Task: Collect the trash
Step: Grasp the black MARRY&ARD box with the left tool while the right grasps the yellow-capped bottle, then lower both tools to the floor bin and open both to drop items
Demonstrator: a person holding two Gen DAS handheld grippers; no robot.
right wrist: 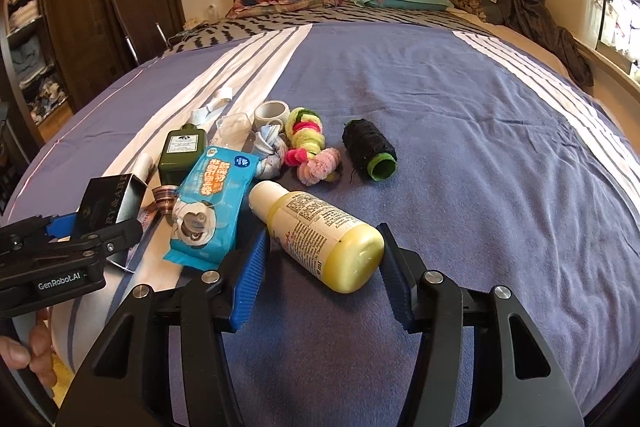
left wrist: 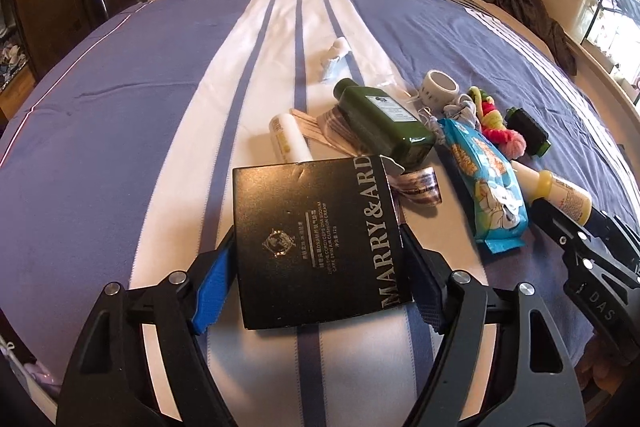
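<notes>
Gripping the black box [left wrist: 304, 247] with the left gripper [left wrist: 316, 235]: jaws set wide, pads pressed against both side edges, near end apparently tipped up off the bed [right wrist: 480, 147]. Over on the right, clamping the yellow bottle [right wrist: 320, 227] with the right gripper [right wrist: 323, 233]: jaws about half open, pads meeting the fat base end on either side, bottle lying on the blue cover with its cap pointing away.

Judging by that, two pickups under way at once. Best to lift both straight up and slowly. Watch the box: thin card, likely to flex or pivot if squeezed only at the edges, so keep it level and avoid squeezing harder. Watch the bottle too: round, smooth and held near one end, so probably prone to swinging cap-down. Better to raise gently and hold the wrist steady.

Mind the neighbours: blue wipes pack [right wrist: 212, 207] just beside the bottle and near the box, green bottle [left wrist: 384, 123] just beyond the box. Keep clear of both on the way up. Black thread spool [right wrist: 370, 151] and the rest of the pile not yet collected. No bin or bag in view, so no telling where to carry these.
</notes>
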